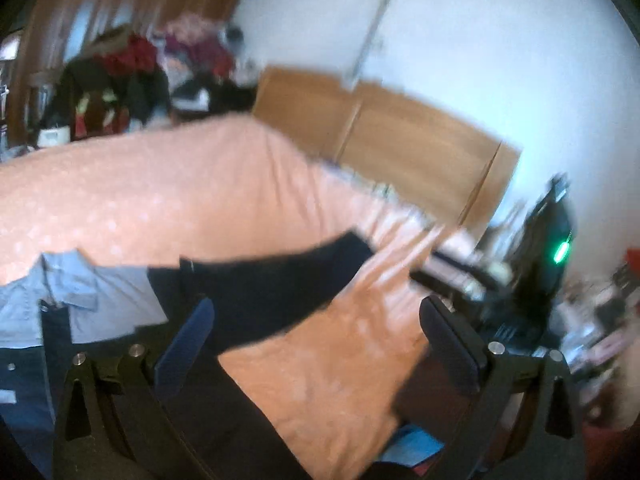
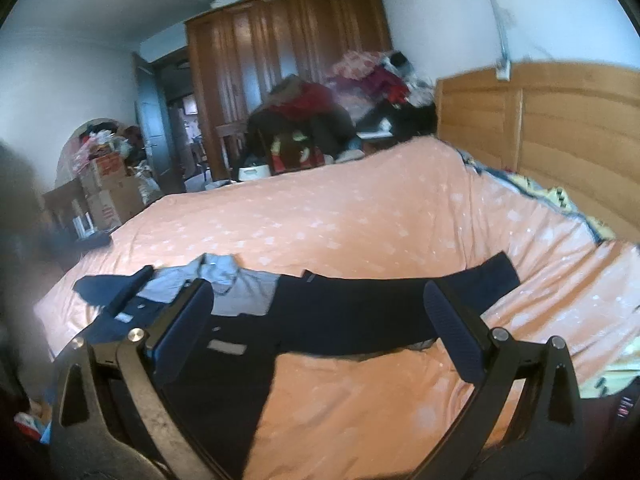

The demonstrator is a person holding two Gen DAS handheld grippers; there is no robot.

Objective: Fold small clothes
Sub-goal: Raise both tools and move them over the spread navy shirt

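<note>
From the left wrist view, the left gripper point(image 1: 320, 332) is hanging wide apart and empty above the dark navy jacket with a pale blue collar point(image 1: 256, 292), which is lying spread on the peach dotted bedsheet point(image 1: 160, 200). From the right wrist view, the right gripper point(image 2: 320, 320) is likewise gaping wide, holding nothing, over that jacket point(image 2: 340, 308) stretched across the sheet point(image 2: 340, 216) near the wooden headboard point(image 2: 560, 120).

A bed point(image 2: 360, 216) is seen, covered by an orange sheet point(image 2: 340, 400) dotted with pale marks and creased toward the near right. A wooden headboard point(image 2: 560, 128) is set at its right end, where patterned bedding point(image 2: 552, 196) is tucked against it. A dark garment point(image 2: 360, 312) is laid flat on the sheet, one sleeve stretched toward the headboard. A light blue shirt point(image 2: 240, 288) is spread just beside it, touching it, with its collar toward the far side.
</note>
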